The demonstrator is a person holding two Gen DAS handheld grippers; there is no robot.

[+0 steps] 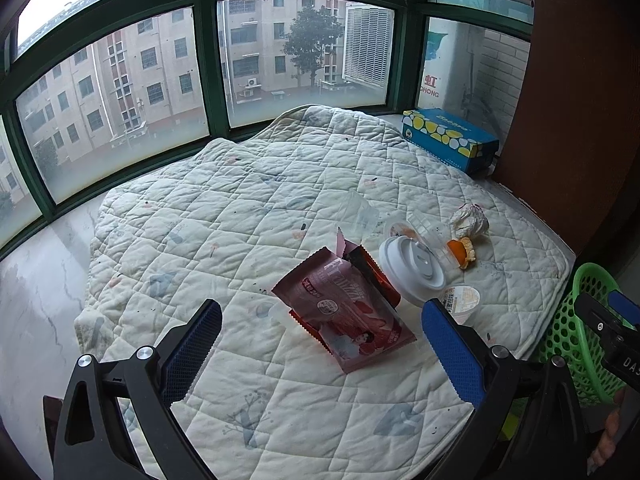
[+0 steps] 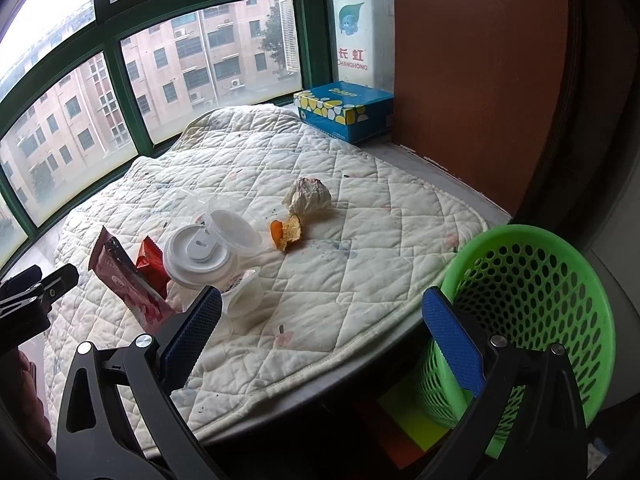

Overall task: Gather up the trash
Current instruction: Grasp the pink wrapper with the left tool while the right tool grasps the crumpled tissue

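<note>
Trash lies on a white quilted pad [image 1: 248,208] [image 2: 360,280]. A pink snack wrapper [image 1: 344,312] [image 2: 128,284] lies over a red wrapper [image 1: 372,276] [image 2: 150,264]. Beside them are a white cup lid [image 1: 412,268] [image 2: 196,256], clear plastic cups [image 1: 362,212] [image 2: 236,228], a small yogurt cup [image 1: 460,300] [image 2: 244,300], orange peel [image 1: 462,252] [image 2: 286,232] and a crumpled paper ball [image 1: 470,220] [image 2: 308,196]. My left gripper [image 1: 322,344] is open just in front of the pink wrapper. My right gripper [image 2: 322,340] is open over the pad's near edge, left of a green basket [image 2: 532,312] [image 1: 576,320].
A blue tissue box [image 1: 448,140] [image 2: 344,112] stands at the back right by a brown wooden panel [image 2: 480,80]. Green-framed windows [image 1: 200,60] run along the far side. A marble sill [image 1: 36,292] lies left of the pad. The basket stands below the ledge's right edge.
</note>
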